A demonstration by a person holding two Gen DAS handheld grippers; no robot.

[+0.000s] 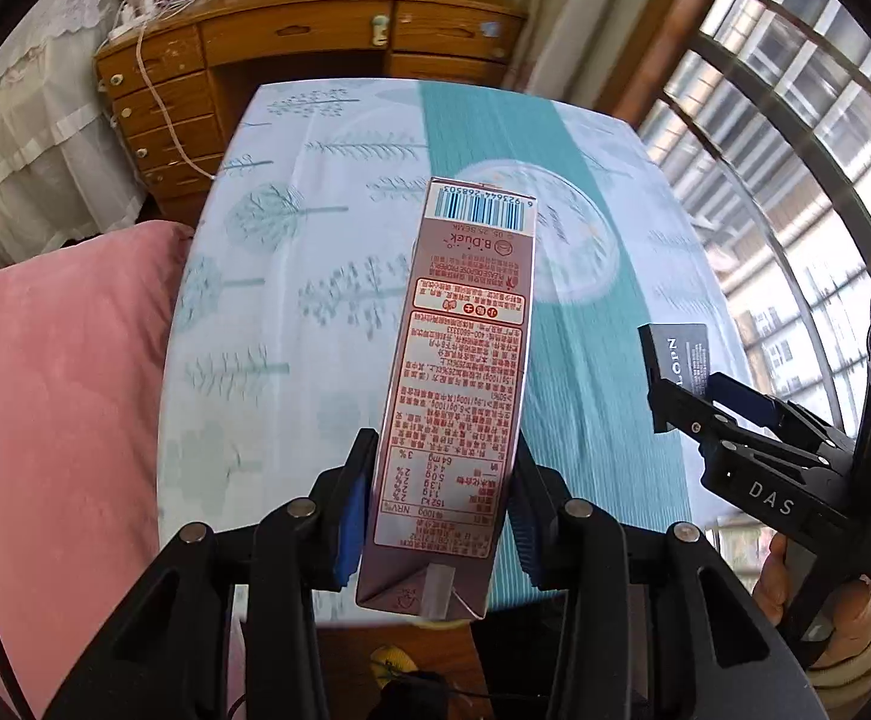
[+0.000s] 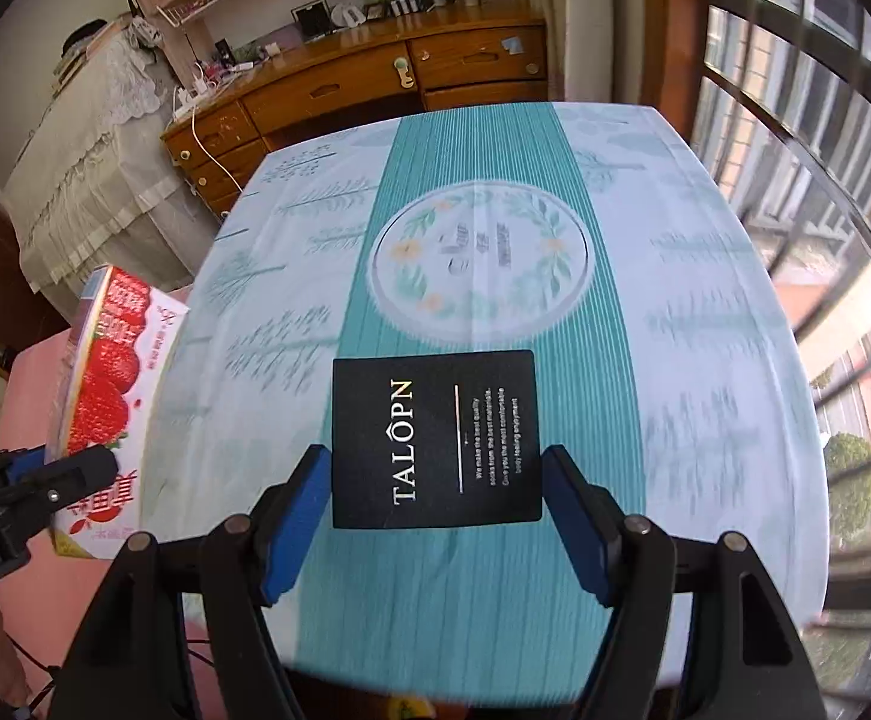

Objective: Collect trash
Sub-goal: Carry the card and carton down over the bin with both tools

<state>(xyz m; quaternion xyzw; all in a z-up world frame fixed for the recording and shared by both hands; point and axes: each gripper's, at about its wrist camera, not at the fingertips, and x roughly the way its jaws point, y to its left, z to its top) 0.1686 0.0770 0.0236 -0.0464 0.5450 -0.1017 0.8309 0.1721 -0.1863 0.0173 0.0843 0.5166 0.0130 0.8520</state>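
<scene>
A tall strawberry-printed drink carton [image 1: 453, 396] is clamped by the left hand-held gripper [image 1: 435, 510]; its strawberry side is seen only from the right wrist. A flat black TALOPN card box [image 2: 435, 438] is clamped by the right hand-held gripper [image 2: 435, 516].

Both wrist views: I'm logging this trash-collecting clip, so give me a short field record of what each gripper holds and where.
left gripper: shut on milk carton, jaws pressed on its two sides
milk carton: long, strawberry print, lifted above the table edge
right gripper: shut on black box, jaws touching its sides
black box: flat, gold TALOPN lettering, held over the table's teal stripe
table: covered with a tree-print cloth
background: wooden desk, window
</scene>
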